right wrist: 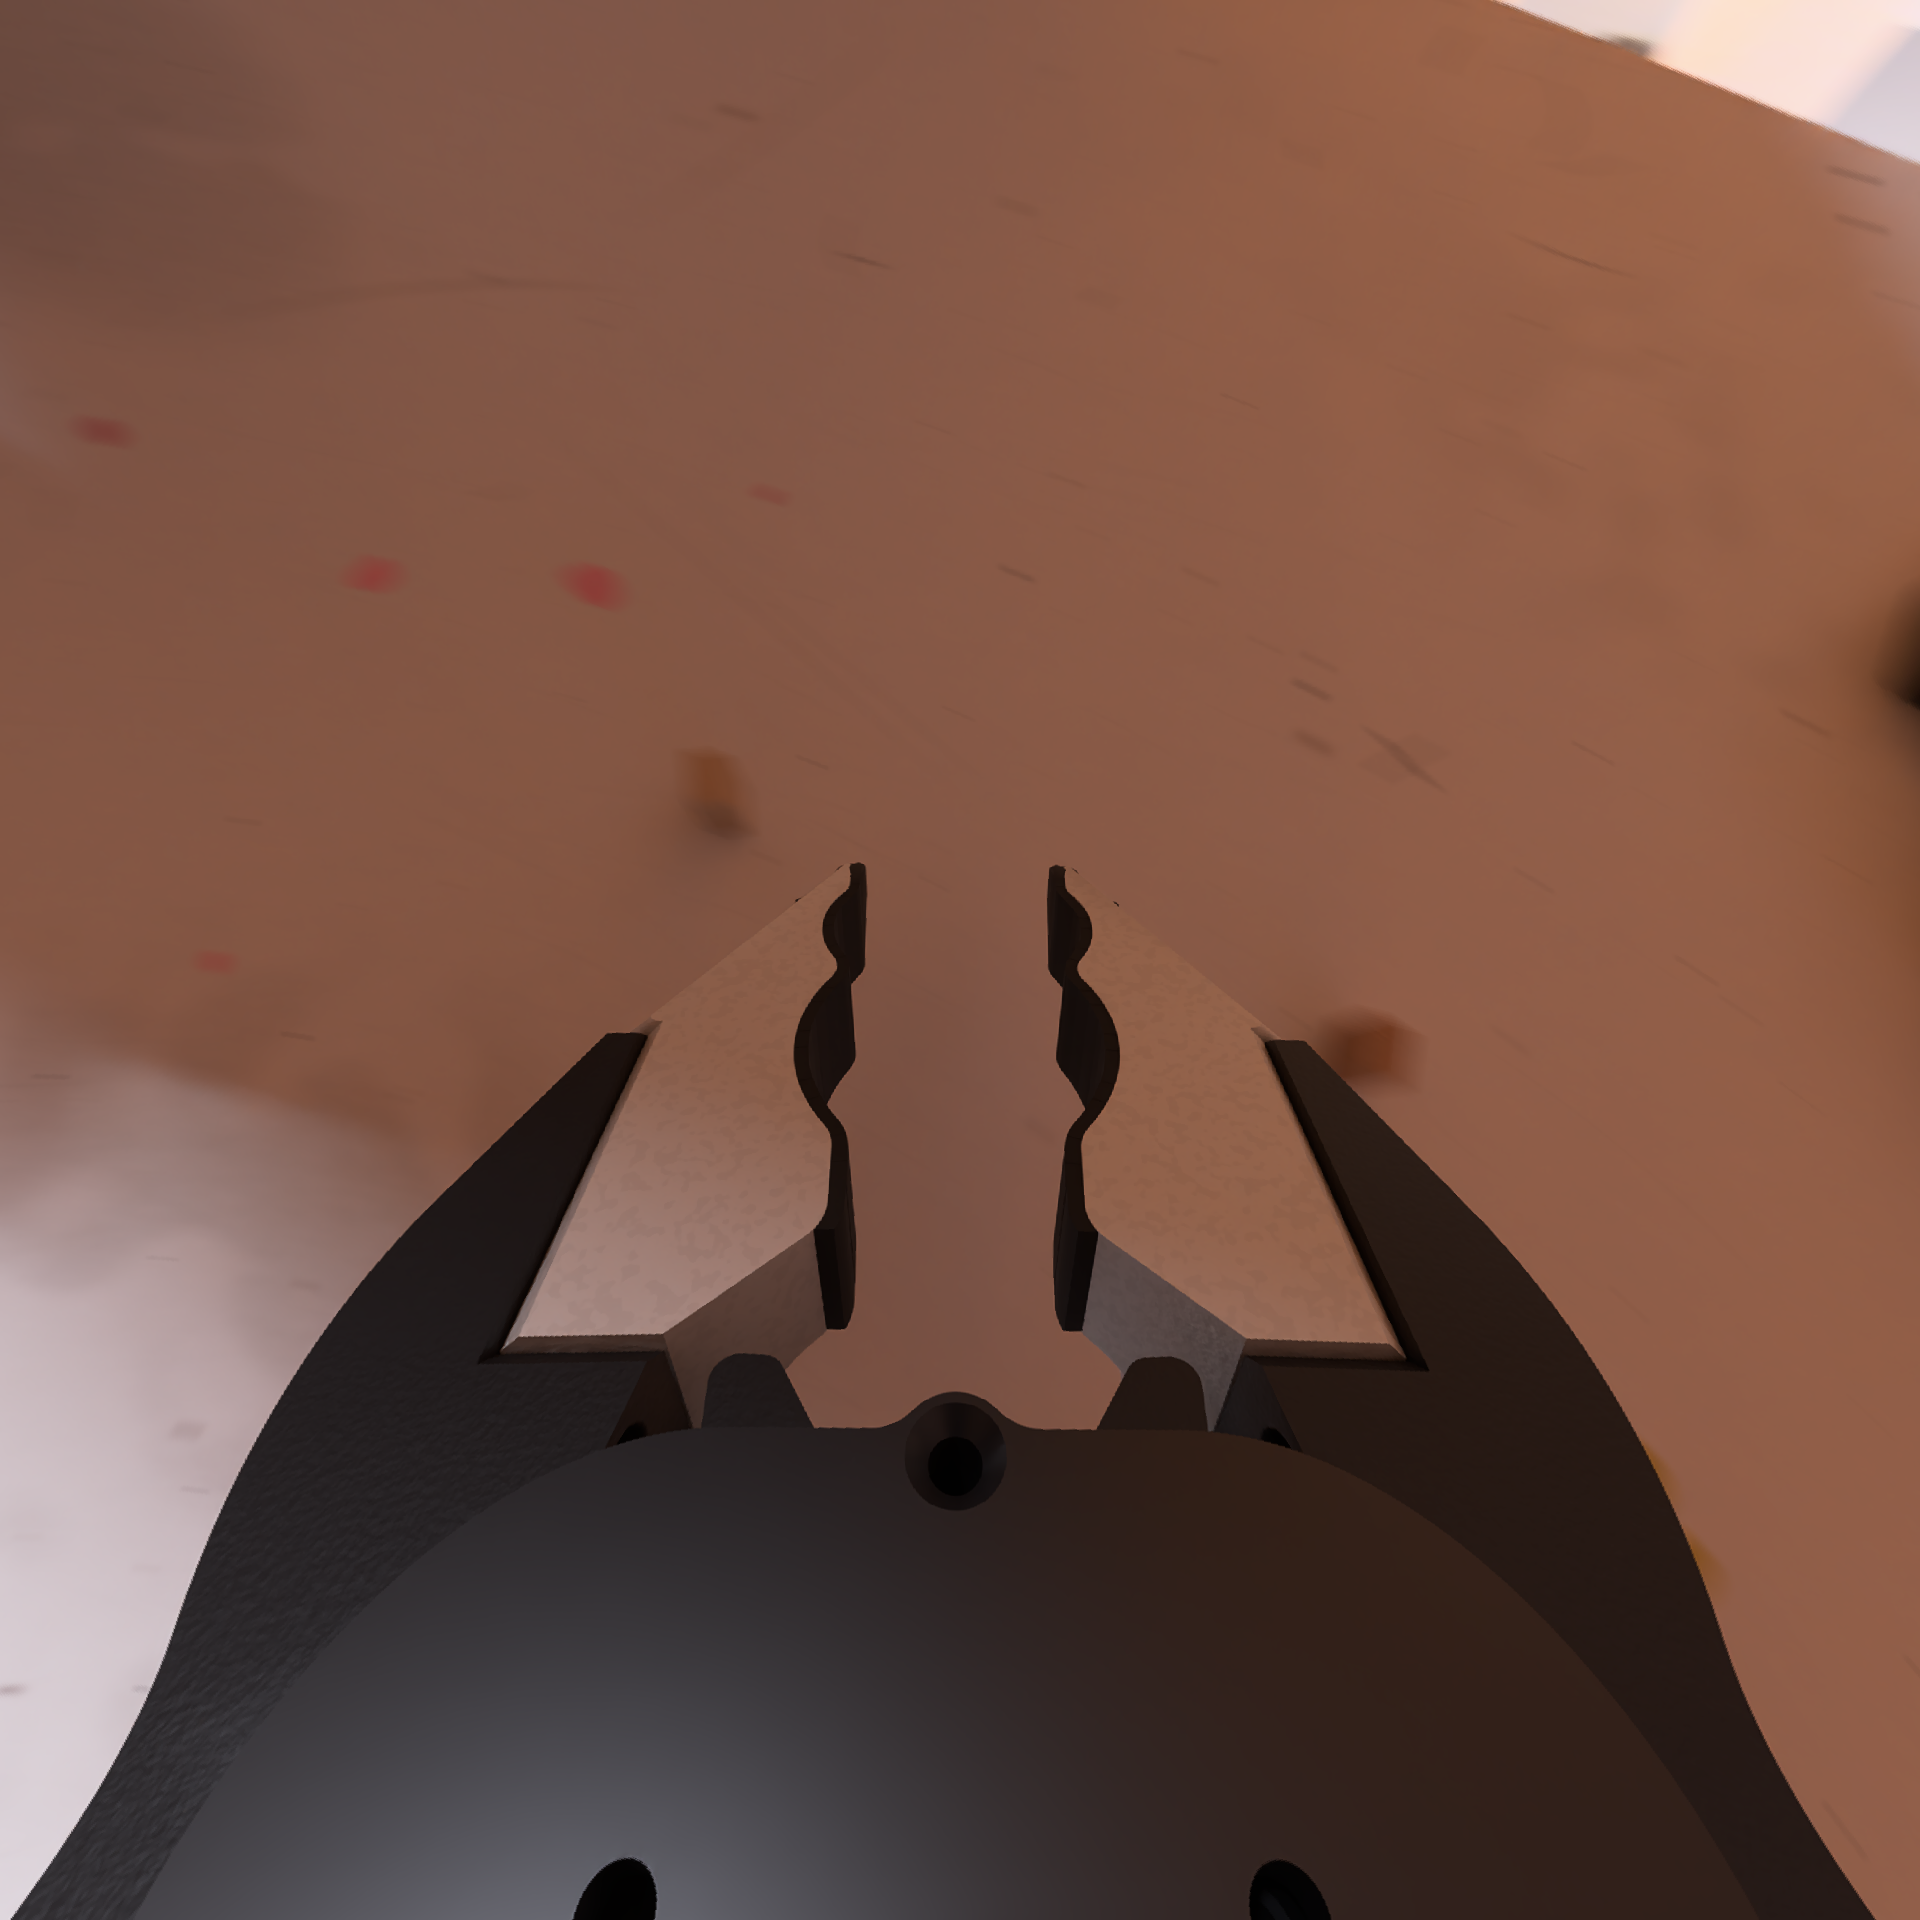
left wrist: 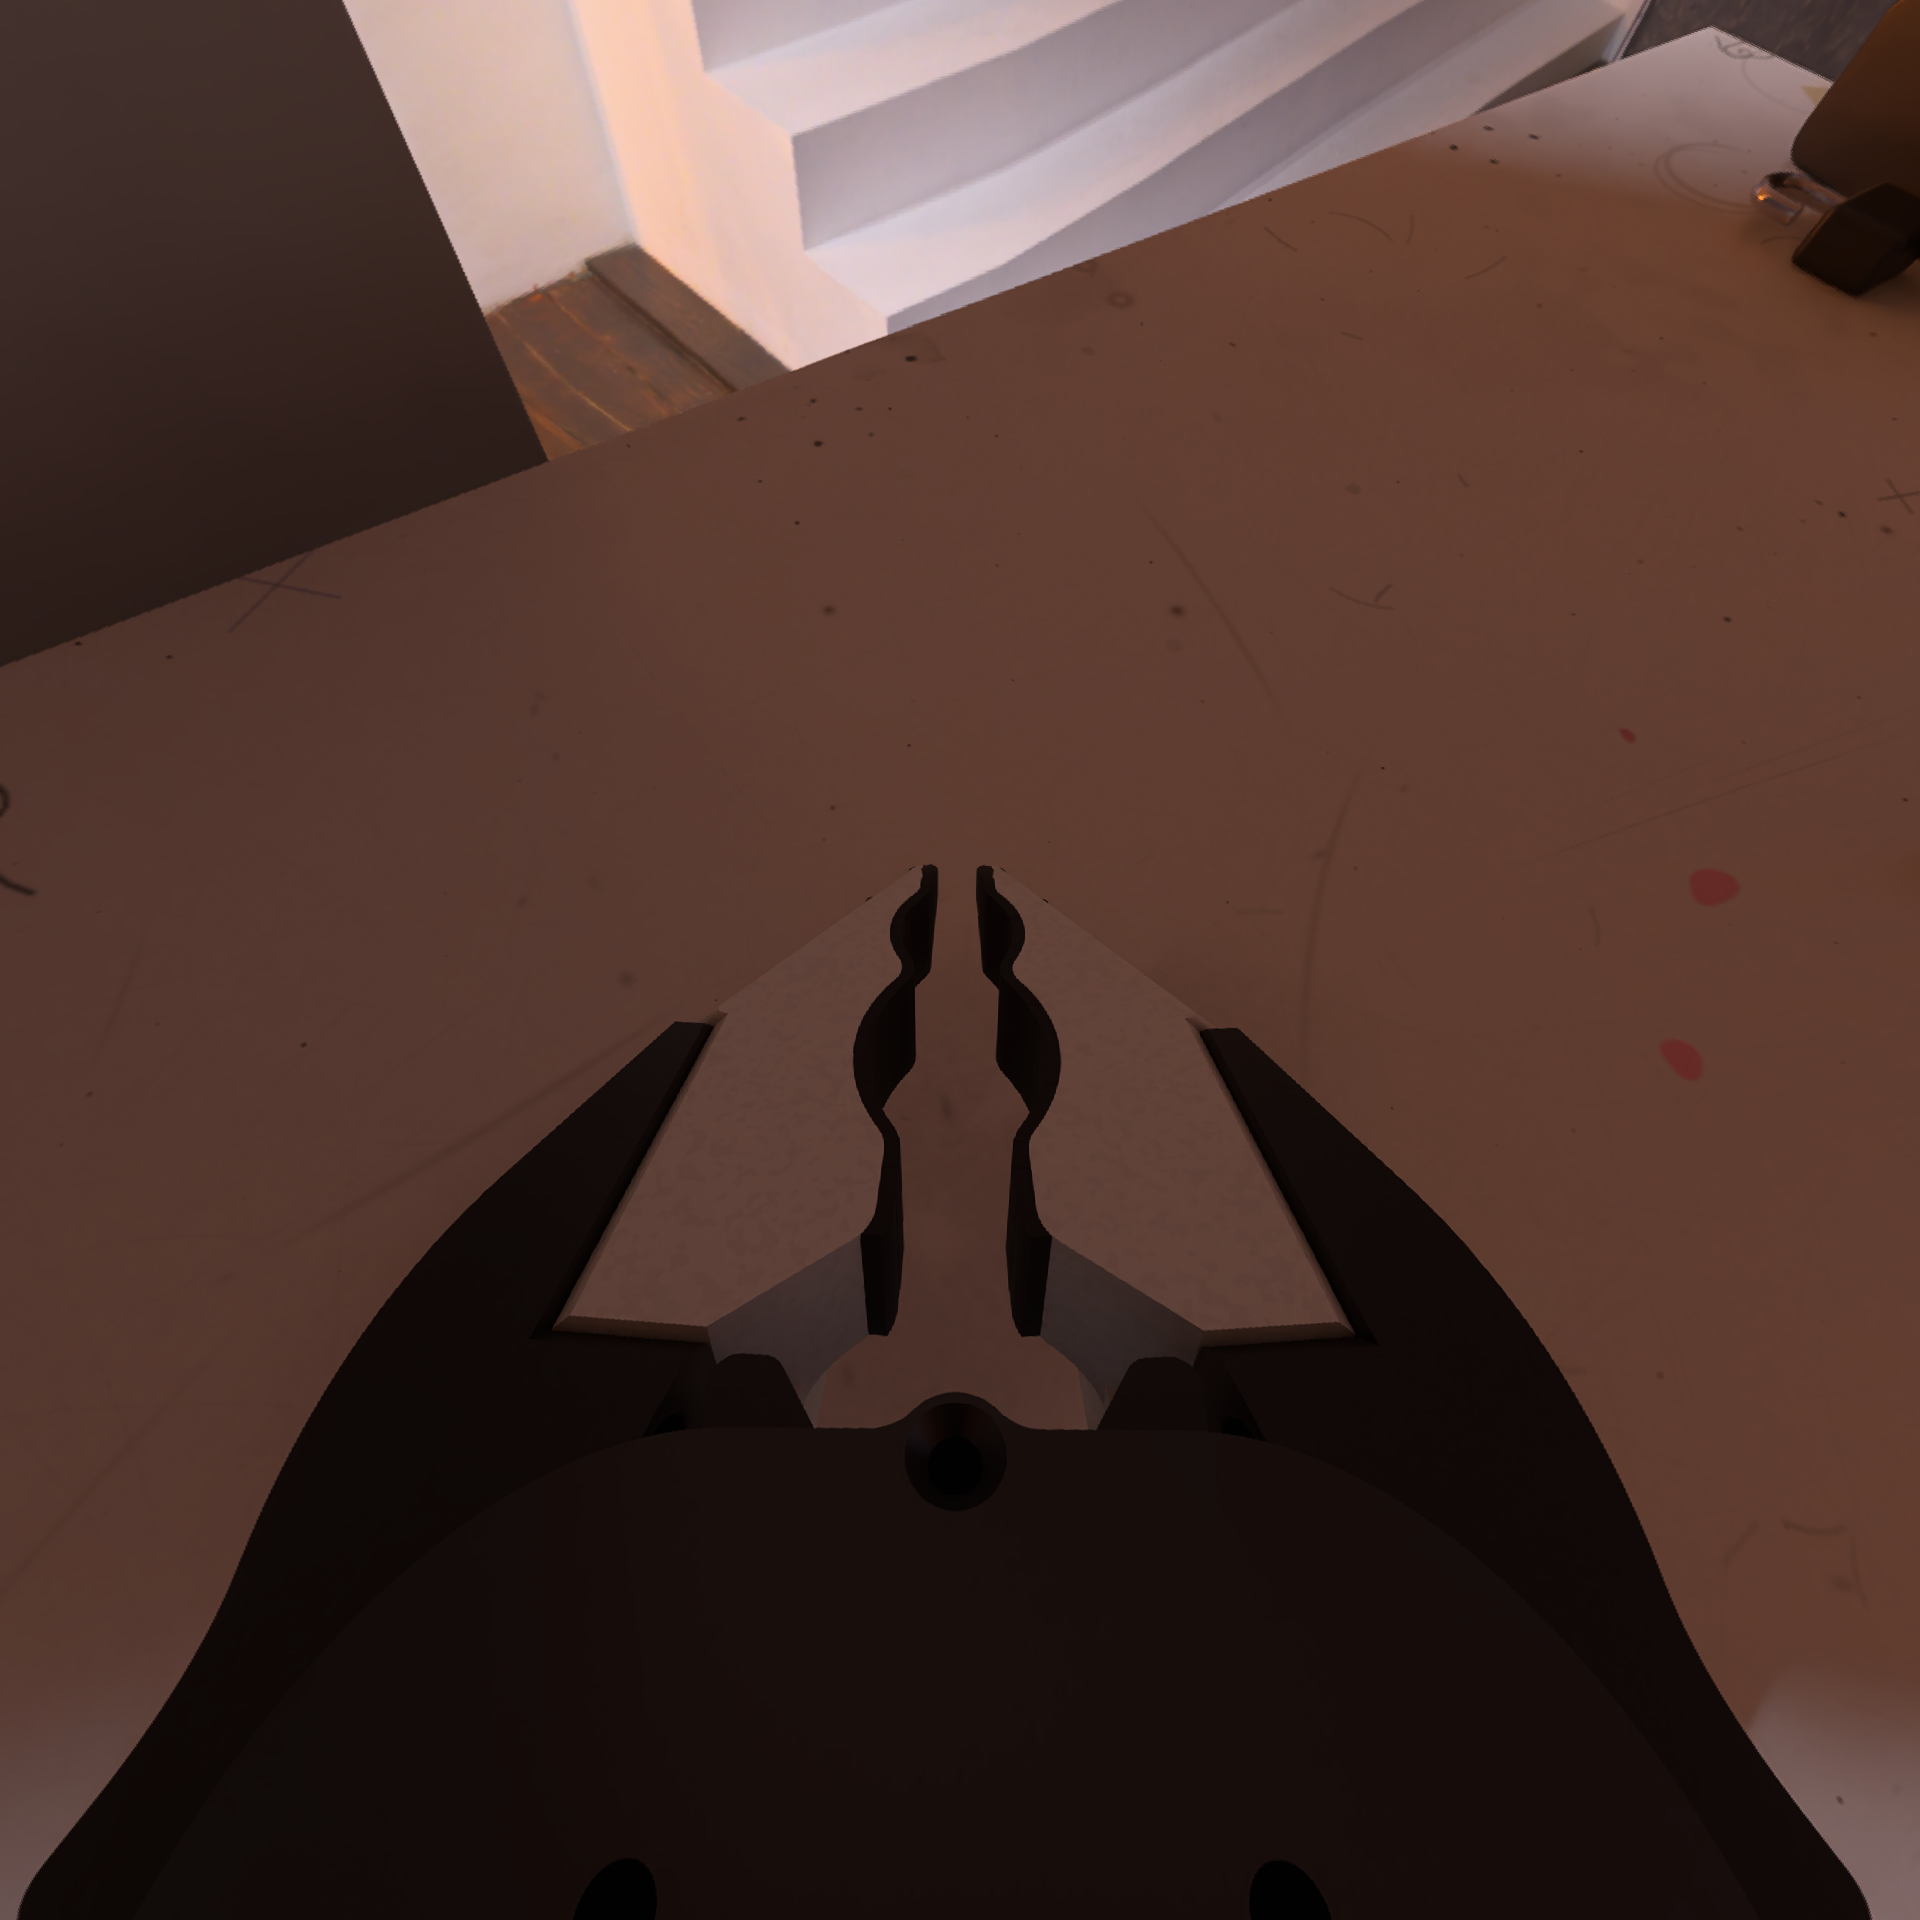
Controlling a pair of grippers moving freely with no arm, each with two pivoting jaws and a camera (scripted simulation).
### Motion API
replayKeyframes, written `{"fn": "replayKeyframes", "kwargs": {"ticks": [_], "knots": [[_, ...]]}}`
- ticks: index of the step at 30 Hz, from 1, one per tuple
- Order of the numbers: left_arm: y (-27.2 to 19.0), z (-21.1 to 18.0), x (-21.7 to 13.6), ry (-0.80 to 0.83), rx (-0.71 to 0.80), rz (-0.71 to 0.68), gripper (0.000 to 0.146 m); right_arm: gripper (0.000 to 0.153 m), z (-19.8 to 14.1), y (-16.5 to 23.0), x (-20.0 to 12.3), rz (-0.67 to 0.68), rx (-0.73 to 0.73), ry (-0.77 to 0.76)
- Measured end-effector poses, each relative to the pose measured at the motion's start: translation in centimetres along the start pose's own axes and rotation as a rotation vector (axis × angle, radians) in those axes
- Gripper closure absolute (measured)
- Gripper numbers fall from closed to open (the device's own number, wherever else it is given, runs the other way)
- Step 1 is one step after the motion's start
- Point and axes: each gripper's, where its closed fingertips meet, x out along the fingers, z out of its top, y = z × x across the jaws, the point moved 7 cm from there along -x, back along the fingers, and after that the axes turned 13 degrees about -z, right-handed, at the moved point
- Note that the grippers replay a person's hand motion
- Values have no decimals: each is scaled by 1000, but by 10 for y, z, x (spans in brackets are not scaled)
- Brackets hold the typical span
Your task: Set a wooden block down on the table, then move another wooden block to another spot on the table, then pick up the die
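Looking across the room first, you had a white staircase (left wrist: 1039, 135) at twelve o'clock in the left wrist view, dark floorboards (left wrist: 613, 343) at its foot and a dark wall panel (left wrist: 208, 291) at ten o'clock. The pale, scuffed surface (left wrist: 1143, 644) filled both views, spotted with red marks (left wrist: 1712, 885).

Your left gripper (left wrist: 954, 873) hung over bare surface with its jaws nearly pressed together, a thin slit between them, holding nothing. Your right gripper (right wrist: 956, 878) had its jaws spread and empty.

At one o'clock in the left view a dark block-like shape (left wrist: 1860, 249) sat beside a small clear object (left wrist: 1782, 197); you could not tell what either was.

The right view was smeared. A small brown blob (right wrist: 1366, 1044) lay at three o'clock of the jaws and an orange-tan speck (right wrist: 712, 795) at eleven; either might be the die or a wooden block, but I could not tell. The risk: closing on the wrong one, or knocking it away, because of that blur.
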Motion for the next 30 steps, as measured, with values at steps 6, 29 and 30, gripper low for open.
{"fn": "replayKeyframes", "kwargs": {"ticks": [6, 29, 30], "knots": [[-4, -1, 4, 14, 11, -14, 139, 106, -33, -76, -11, -175, 176, 56], [-3, -1, 3, 25, 42, 15, 139, 145, 7, 36, 13, 180, -197, -13], [-3, -1, 2, 25, 43, 16, 139, 145, 7, 40, 14, 192, -195, -8]]}}
